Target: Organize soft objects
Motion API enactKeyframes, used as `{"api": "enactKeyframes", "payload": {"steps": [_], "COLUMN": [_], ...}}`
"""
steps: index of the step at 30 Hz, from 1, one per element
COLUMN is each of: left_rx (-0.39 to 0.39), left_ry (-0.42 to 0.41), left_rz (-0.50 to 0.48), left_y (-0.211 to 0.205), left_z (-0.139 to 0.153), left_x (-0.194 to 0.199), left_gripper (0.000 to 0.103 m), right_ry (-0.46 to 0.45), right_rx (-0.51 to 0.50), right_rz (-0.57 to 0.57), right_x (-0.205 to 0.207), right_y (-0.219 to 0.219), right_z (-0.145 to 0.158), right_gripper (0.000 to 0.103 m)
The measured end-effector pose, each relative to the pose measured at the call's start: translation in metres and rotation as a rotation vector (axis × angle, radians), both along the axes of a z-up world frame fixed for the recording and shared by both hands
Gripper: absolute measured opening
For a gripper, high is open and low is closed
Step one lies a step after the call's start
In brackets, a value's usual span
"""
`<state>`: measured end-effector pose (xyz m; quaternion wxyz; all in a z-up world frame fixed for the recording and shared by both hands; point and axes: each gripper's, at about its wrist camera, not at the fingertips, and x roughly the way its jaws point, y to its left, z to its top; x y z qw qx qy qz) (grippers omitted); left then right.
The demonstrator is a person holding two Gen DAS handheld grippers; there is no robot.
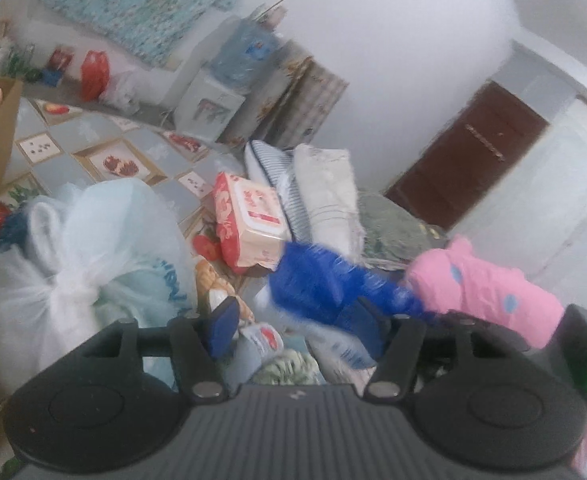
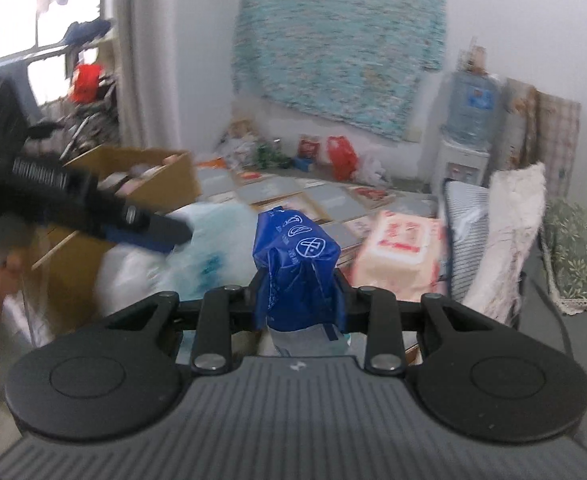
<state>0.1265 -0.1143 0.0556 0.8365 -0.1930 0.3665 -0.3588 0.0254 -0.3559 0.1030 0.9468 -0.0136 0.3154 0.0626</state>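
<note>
1. Floor (image 2: 333, 196): hard tiles, grey squares alternating with framed fruit prints; it carries the heap of soft goods.
2. Cardboard box (image 2: 153, 172): brown, open-topped, standing left of the heap; pale rounded items lie inside, too blurred to identify.
3. White plastic bag (image 1: 53, 300): thin, translucent and crinkled, knotted at the neck and bulging; pale blue soft contents show through its film.
4. Pillows (image 1: 313, 192): two cushions leaning side by side, one striped blue and white, one off-white with a frayed edge; they stand just beside the wipes.
5. Wet-wipe pack (image 1: 249, 220): soft rectangular packet, red-and-white printed film with a flip lid, lying between the plastic bag and the pillows.
6. Pink plush toy (image 1: 489, 292): smooth fabric with light-blue spots, seen at the right of the left wrist view above the dark casing there.
7. Blue fuzzy item (image 1: 333, 284): shaggy, deep blue, lying against the right finger of the left hand-held gripper (image 1: 297, 328); the jaws stand parted, with no pad visibly pressing on it.
8. Blue packet (image 2: 297, 264): glossy, wrinkled blue film with white printed symbols, blocky at the top; the right hand-held gripper (image 2: 299, 296) is clamped on its waist and holds it upright above the heap.
</note>
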Motion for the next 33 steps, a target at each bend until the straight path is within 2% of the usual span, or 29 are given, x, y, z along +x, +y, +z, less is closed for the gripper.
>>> {"api": "enactKeyframes", "payload": {"steps": [4,7,10,14,17,19,22,25,26,29,33], "left_rx": [0.024,0.073,0.091,0.101,0.092,0.105,0.136,0.152,0.155,0.181,0.203], "left_ry": [-0.040,-0.050,0.005,0.094,0.144,0.151,0.125,0.111,0.108,0.103,0.099], "left_rz": [-0.050,-0.052,-0.043,-0.021,-0.008,0.000,-0.001,-0.039,-0.060,-0.122,-0.163], "left_y": [0.022,0.037,0.052,0.070,0.079,0.082,0.079,0.071,0.066,0.048,0.029], "left_z": [0.000,-0.013,-0.037,-0.069,-0.087,-0.093,-0.095,-0.099,-0.101,-0.107,-0.114], "left_x": [-0.030,-0.051,-0.062,-0.066,-0.064,-0.063,-0.060,-0.058,-0.057,-0.056,-0.052], "left_gripper": [0.069,0.069,0.069,0.069,0.069,0.069,0.069,0.069,0.069,0.069,0.067], "right_ry": [0.029,0.079,0.132,0.180,0.244,0.272,0.295,0.288,0.279,0.270,0.297], "right_rx": [-0.050,-0.177,-0.311,-0.342,-0.242,-0.181,0.017,0.317,0.416,0.597,0.704], "right_rz": [0.075,0.104,0.137,0.209,0.253,0.245,0.204,0.133,0.086,-0.042,-0.139], "right_x": [-0.024,-0.031,-0.036,-0.048,-0.051,-0.051,-0.045,-0.043,-0.043,-0.043,-0.040], "right_y": [0.044,0.082,0.119,0.159,0.170,0.169,0.143,0.099,0.082,0.041,0.023], "right_z": [0.000,-0.018,-0.049,-0.076,-0.087,-0.092,-0.087,-0.076,-0.074,-0.080,-0.102], "right_gripper": [0.029,0.029,0.030,0.035,0.046,0.048,0.054,0.066,0.067,0.067,0.064]}}
